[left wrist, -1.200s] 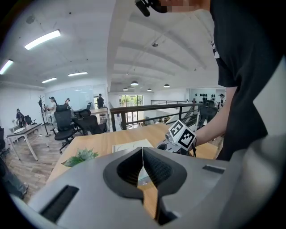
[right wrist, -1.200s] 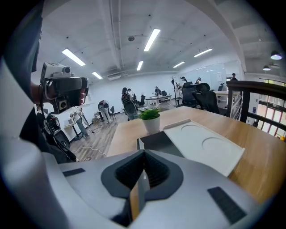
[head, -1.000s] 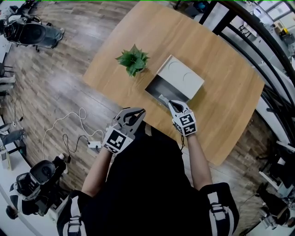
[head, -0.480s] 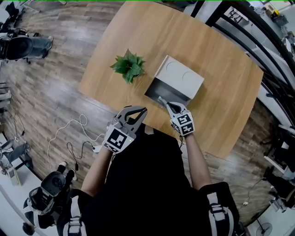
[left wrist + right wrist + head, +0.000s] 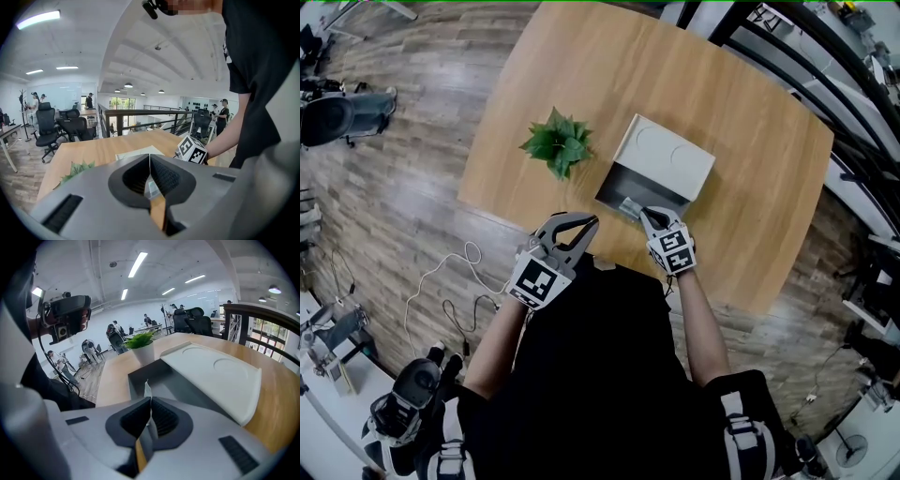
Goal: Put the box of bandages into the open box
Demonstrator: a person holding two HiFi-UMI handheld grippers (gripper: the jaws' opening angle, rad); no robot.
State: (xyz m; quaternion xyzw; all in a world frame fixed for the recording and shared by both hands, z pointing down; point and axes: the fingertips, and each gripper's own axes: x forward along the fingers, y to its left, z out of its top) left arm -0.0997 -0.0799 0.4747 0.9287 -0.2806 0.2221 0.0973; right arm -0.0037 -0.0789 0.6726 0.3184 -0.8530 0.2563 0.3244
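Head view: your right tongs (image 5: 645, 214) pinch the box of bandages (image 5: 630, 206) at the near edge of the open box (image 5: 619, 183) on the bench (image 5: 741, 216). Your left tongs (image 5: 592, 221) hang just left of the open box's near corner.

Left gripper view: the 2 jaws meet, closed and empty.

Right gripper view: the jaws clamp the box of bandages (image 5: 147, 389) edge-on, just in front of the open box's (image 5: 150, 373) grey hollow.
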